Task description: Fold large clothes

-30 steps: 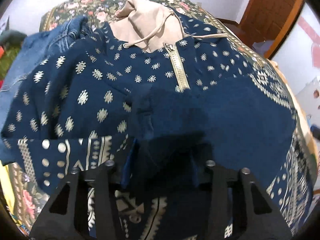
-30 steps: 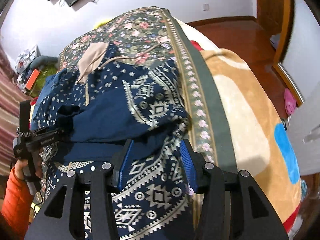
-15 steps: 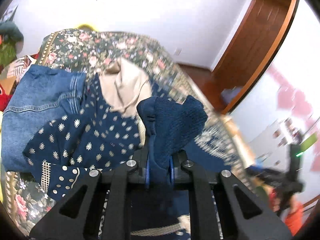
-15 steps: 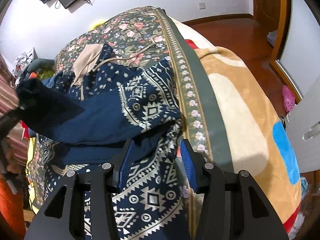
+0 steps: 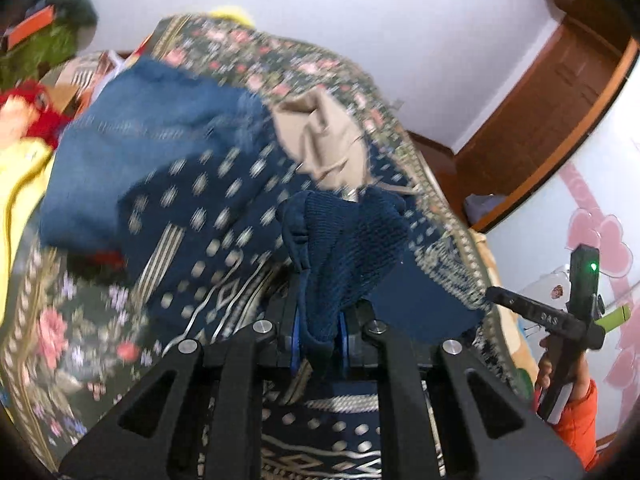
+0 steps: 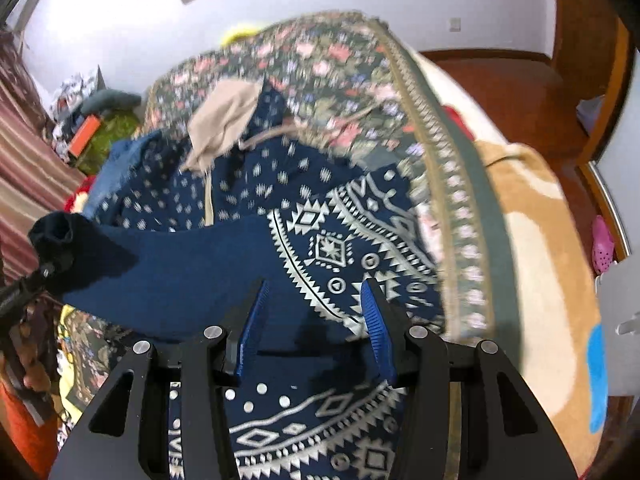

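A navy hooded sweater with white patterns and a beige hood lies on a floral bedspread. My left gripper is shut on the sweater's navy ribbed cuff and holds the sleeve lifted; the raised sleeve stretches left in the right wrist view. My right gripper is open and empty, its blue pads low over the sweater's patterned hem. The right gripper also shows in the left wrist view.
Folded blue jeans lie left of the sweater. A tan blanket covers the bed's right side. Clutter and a red toy sit at the left. A wooden door and floor are at the far right.
My left gripper shut on the cuff and lifted the sleeve up off the sweater, carrying it leftward. My right gripper stayed open and moved a little forward over the hem.
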